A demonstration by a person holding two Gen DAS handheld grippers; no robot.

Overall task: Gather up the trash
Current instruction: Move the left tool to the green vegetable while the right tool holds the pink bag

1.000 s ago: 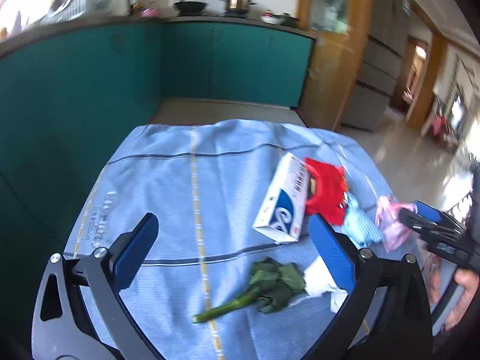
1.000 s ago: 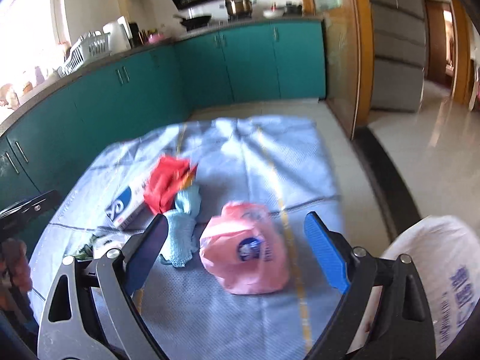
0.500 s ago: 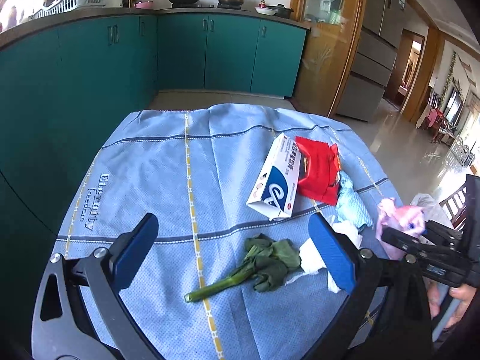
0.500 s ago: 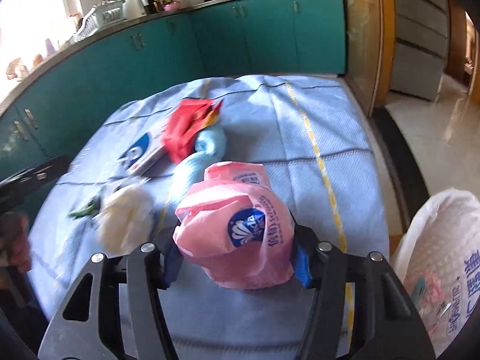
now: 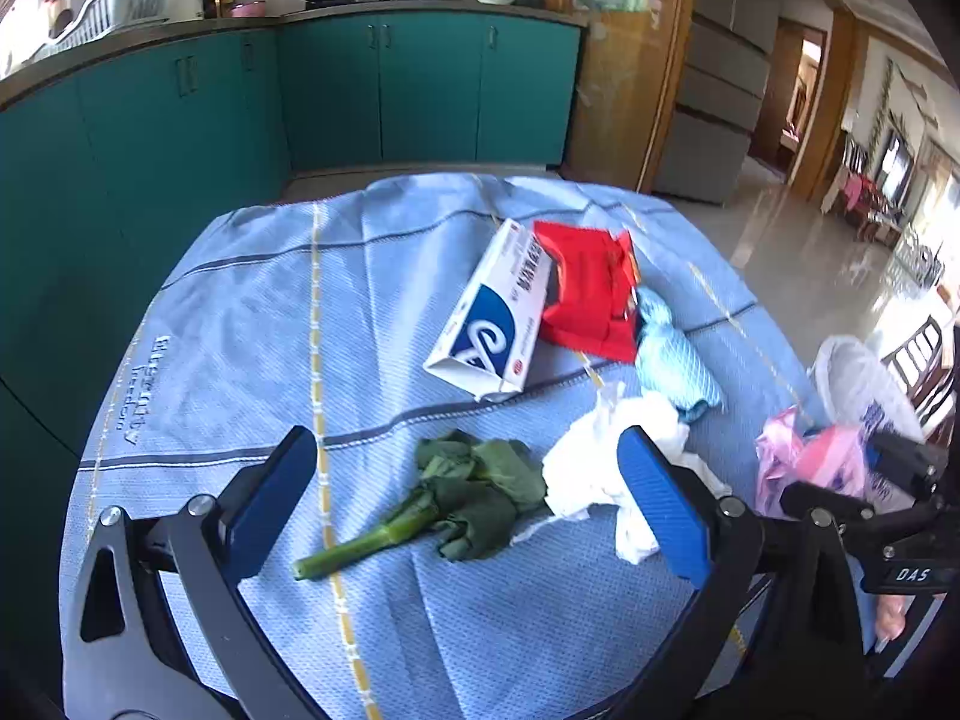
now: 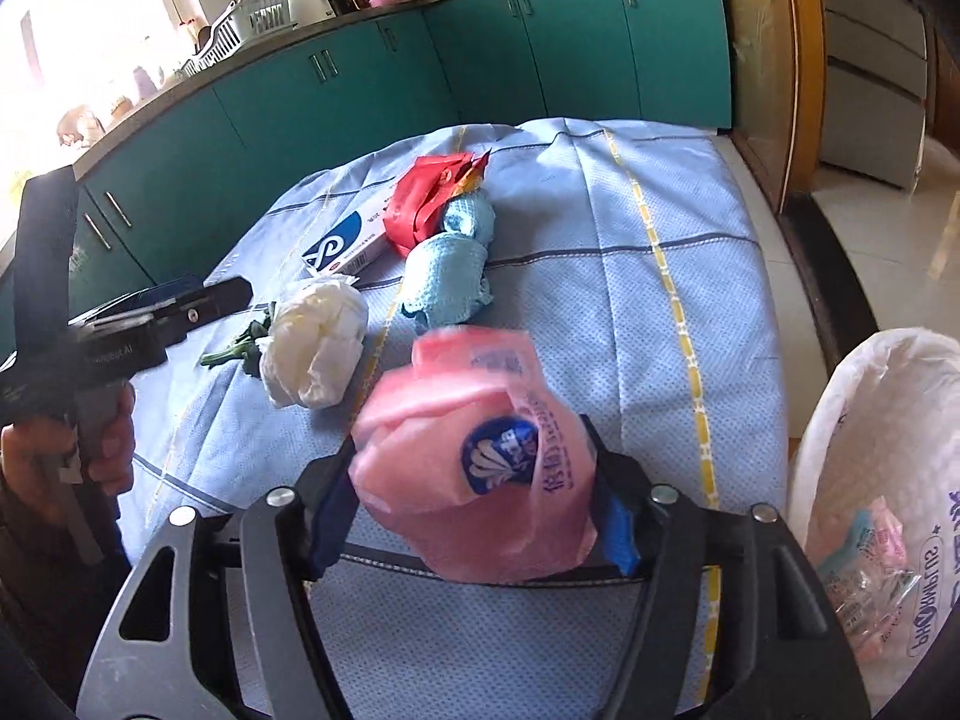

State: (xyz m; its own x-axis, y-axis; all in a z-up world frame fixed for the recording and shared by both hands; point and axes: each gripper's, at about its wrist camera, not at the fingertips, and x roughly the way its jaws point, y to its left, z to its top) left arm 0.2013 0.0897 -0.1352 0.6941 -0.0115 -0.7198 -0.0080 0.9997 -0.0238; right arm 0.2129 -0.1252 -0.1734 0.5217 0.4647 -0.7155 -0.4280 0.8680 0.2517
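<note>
My right gripper (image 6: 474, 510) is shut on a pink plastic bag (image 6: 474, 462) and holds it above the table's near right edge; the bag also shows in the left wrist view (image 5: 810, 468). My left gripper (image 5: 468, 498) is open and empty, above a green vegetable stalk (image 5: 444, 504) and a crumpled white tissue (image 5: 594, 468). Farther back lie a white and blue box (image 5: 492, 318), a red wrapper (image 5: 588, 288) and a light blue cloth (image 5: 672, 354). A white trash bag (image 6: 876, 480) hangs open at the right of the table.
The table wears a light blue cloth cover (image 5: 252, 324) with yellow stripes. Teal kitchen cabinets (image 5: 384, 90) run behind and to the left. A tiled floor (image 5: 798, 228) opens at the right.
My right gripper has lifted the pink bag off the table and drawn it toward the white trash bag. My left gripper has moved closer over the vegetable and tissue.
</note>
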